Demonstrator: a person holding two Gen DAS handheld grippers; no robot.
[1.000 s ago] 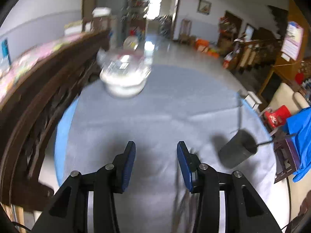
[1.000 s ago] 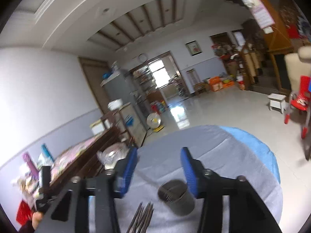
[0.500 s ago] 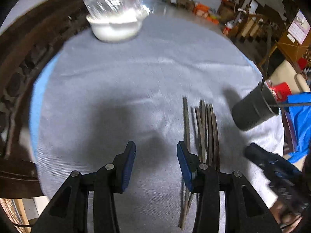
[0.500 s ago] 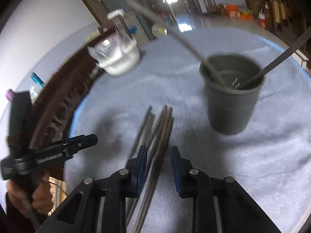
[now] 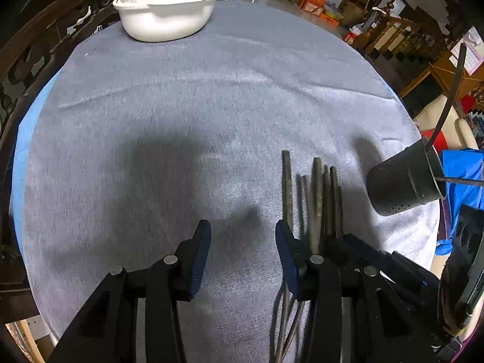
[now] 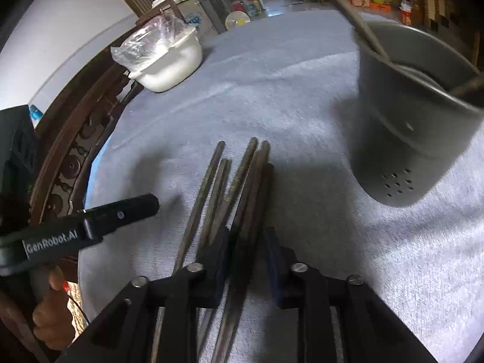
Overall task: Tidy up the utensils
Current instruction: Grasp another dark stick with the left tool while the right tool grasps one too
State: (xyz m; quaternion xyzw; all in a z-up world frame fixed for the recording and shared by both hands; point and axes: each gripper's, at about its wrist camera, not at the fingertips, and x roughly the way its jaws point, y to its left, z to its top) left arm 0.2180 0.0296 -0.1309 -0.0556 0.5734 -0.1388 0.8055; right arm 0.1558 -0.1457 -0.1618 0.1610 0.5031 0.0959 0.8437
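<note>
Right gripper (image 6: 246,243) jaws just been closing around chopsticks (image 6: 242,181), lying on grey cloth (image 6: 302,96) beside holder (image 6: 414,139); contact unclear. Left gripper (image 5: 242,242) released, empty, over cloth just left of chopsticks.

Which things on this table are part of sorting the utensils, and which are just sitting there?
Part of the job: chopsticks lying on the cloth; grey holder cup; right gripper, its jaws just closing around some chopsticks.

Just lying about: white bowl with a plastic bag in it.

approx 6 chopsticks (image 6: 239,181) loose on cloth, 2 more standing in holder, 1 dark perforated holder (image 6: 414,139), 1 white bowl (image 5: 165,16) w/ plastic bag, 2 grippers
</note>
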